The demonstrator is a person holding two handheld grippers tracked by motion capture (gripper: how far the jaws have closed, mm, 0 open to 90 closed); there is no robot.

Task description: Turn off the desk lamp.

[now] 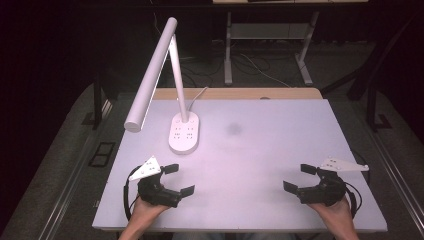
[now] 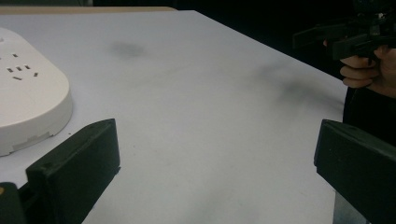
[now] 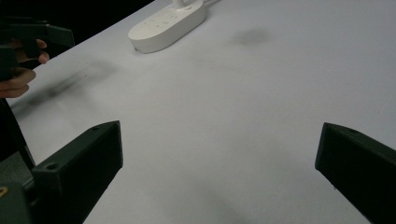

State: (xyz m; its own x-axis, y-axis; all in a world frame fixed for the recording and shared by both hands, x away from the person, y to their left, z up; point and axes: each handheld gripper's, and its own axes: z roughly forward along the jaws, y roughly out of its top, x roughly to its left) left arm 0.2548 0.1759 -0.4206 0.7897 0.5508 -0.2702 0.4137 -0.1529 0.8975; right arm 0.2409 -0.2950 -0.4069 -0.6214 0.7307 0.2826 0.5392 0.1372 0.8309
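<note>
The white table (image 1: 280,150) carries a white desk lamp (image 1: 175,90) at its far left part. The lamp's oval base (image 1: 184,132) stands on the table, and its long head is tilted out over the left edge. The left claw (image 1: 179,179) is at the near left, just in front of the base but apart from it, with jaws wide apart and nothing between them. The right claw (image 1: 299,178) is at the near right, well apart from the lamp, also spread and empty.

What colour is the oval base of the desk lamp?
White oval lamp base, marked with small dark symbols; the left gripper view shows it best.
</note>
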